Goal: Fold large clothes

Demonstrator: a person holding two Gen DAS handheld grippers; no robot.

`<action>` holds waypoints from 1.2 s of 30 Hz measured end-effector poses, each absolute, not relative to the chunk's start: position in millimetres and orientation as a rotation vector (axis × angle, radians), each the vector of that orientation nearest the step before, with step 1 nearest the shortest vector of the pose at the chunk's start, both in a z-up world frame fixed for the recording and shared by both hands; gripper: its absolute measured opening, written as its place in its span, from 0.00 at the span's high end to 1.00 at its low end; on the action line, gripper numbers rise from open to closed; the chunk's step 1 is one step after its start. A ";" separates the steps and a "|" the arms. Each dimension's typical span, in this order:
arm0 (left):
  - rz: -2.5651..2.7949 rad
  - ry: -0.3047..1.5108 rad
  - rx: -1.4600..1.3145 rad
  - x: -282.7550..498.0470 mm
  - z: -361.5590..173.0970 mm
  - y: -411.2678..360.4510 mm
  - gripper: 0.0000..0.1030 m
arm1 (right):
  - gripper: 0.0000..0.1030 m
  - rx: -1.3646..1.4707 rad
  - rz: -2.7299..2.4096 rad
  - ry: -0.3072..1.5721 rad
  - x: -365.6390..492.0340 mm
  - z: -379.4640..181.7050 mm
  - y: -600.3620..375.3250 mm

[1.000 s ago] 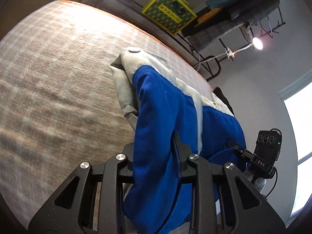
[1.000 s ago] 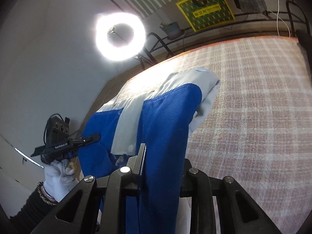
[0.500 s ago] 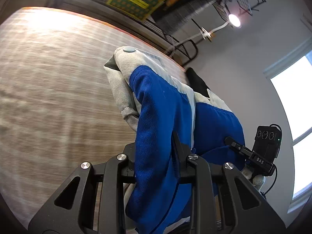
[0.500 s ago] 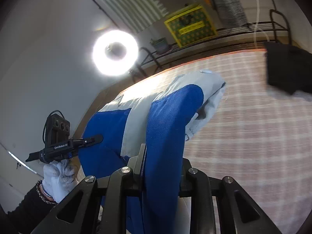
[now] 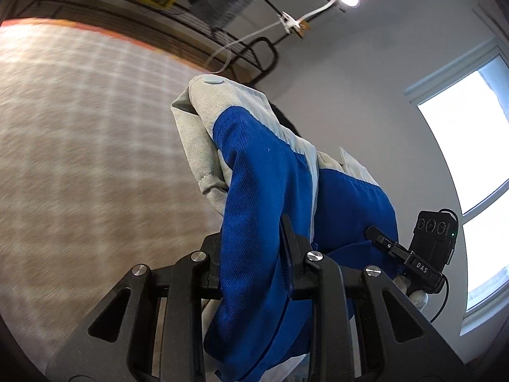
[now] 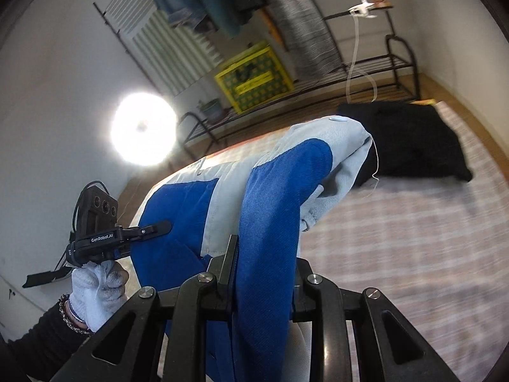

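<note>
Now, with each pair of fingers (image 5: 251, 267) (image 6: 264, 273) pinching a bunched edge of the blue-and-grey jacket (image 5: 267, 197), it hangs between them above the checked bed (image 5: 79, 146). Keep both grips level and taut, then lay it flat, clear of the black garment (image 6: 410, 140) at the far right.

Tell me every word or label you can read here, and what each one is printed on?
"GenRobot.AI": white lettering on the side of the left gripper, seen from the right wrist.
"DAS": white letters on the side of the right gripper, seen from the left wrist.
Yellow-and-green patterned box on the black rack: it has a yellow label strip with print, too blurred to read.
Blue and grey garment: no lettering visible.
</note>
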State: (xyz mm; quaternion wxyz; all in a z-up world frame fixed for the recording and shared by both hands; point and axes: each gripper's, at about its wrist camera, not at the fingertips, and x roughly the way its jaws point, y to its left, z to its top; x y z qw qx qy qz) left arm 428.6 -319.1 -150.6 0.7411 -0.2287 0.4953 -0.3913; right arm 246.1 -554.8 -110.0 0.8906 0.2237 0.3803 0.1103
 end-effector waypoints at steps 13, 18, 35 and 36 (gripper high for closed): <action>-0.961 1.027 -0.517 500.7 -139.7 -465.3 0.76 | 0.78 0.396 0.101 0.709 278.1 -71.1 -673.3; -0.969 0.975 -0.533 541.2 -136.6 -505.2 0.76 | 0.78 0.371 0.079 0.673 311.4 -64.3 -706.7; -0.876 0.979 -0.528 613.4 -208.0 -545.6 0.76 | 0.78 0.383 0.075 0.653 412.5 -135.7 -772.1; -0.866 0.989 -0.532 616.3 -212.8 -544.4 0.76 | 0.78 0.393 0.072 0.653 414.2 -139.5 -777.1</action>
